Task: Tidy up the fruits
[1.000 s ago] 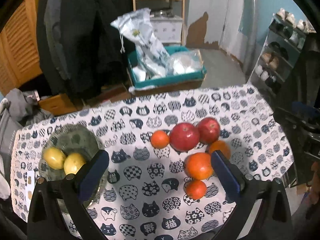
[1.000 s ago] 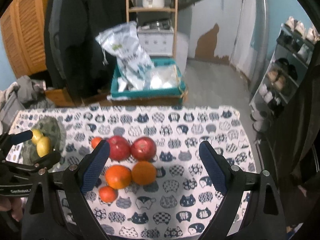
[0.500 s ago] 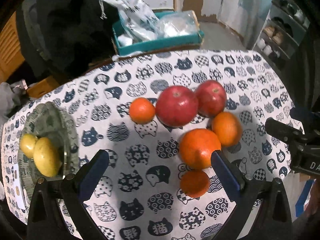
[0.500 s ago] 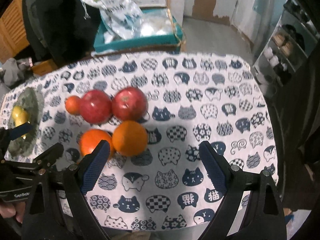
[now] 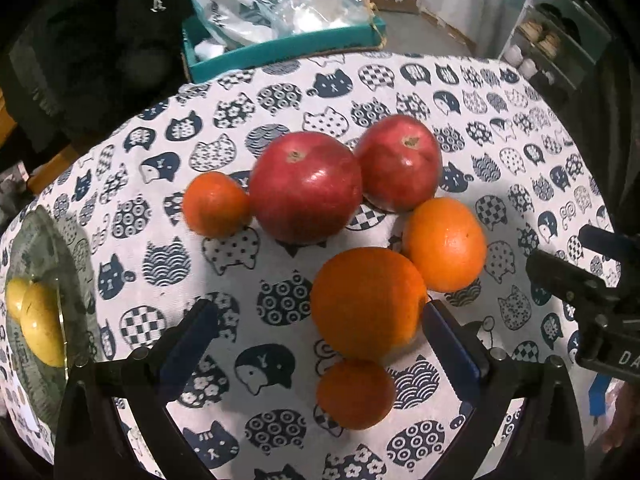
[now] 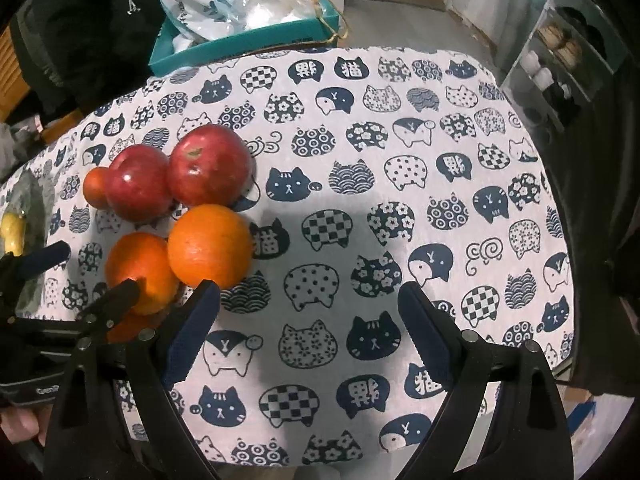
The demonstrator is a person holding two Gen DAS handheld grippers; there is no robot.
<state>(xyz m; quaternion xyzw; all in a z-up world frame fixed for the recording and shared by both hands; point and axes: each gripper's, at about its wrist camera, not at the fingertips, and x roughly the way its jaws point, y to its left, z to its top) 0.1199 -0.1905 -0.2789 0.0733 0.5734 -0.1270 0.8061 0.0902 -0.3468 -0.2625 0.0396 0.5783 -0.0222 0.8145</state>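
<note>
the left gripper hangs low over the cat-print cloth with its jaws spread wide and nothing in them. a small mandarin lies just inside the span at 6 o'clock, and the big orange touches it, hard against the right pad. that looks like lining up on one of these two; which one i cannot tell. the right gripper is likewise spread and empty, over bare cloth, probably waiting its turn. at 3 o'clock of the big orange sits a second orange. farther out, two red apples touch, a small mandarin beside them. at 9 o'clock the glass bowl holds yellow fruit, cut off by the frame, likely lemons; its rim is hard to trace.
</note>
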